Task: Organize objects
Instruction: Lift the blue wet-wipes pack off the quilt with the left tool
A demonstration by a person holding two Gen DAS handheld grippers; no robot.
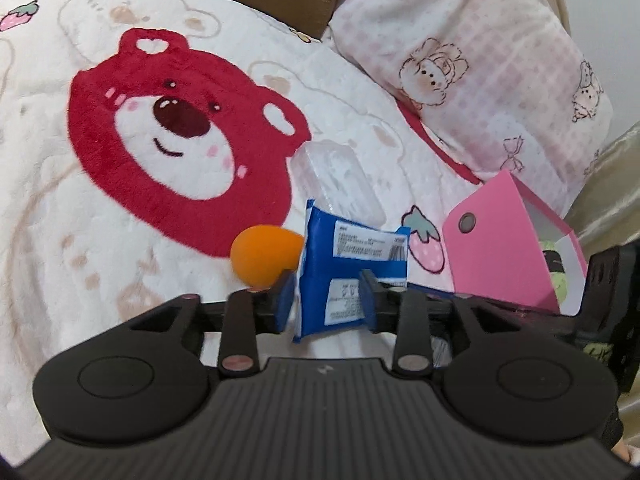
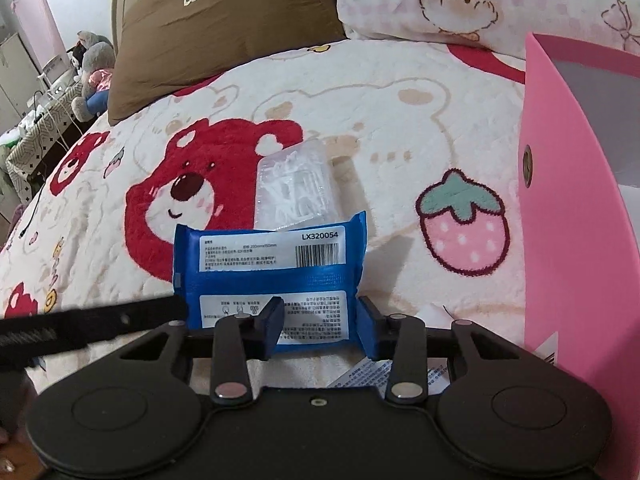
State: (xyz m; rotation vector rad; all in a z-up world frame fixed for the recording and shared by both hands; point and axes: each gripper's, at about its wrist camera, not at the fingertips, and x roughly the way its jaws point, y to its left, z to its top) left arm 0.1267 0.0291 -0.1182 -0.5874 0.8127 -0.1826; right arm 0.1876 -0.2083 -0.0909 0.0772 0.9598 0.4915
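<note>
A blue wet-wipe packet with white labels is held between the fingers of both grippers above a bear-print blanket. My left gripper is shut on its end. In the right wrist view the packet lies flat-on, and my right gripper is shut on its lower edge. An orange egg-shaped sponge lies left of the packet. A clear plastic box of white floss picks lies behind it. An open pink box stands to the right.
A brown pillow and a pink bunny-print pillow lie at the back of the bed. Plush toys and a side table sit far left. A paper slip lies under my right gripper. The other gripper's black body enters from the left.
</note>
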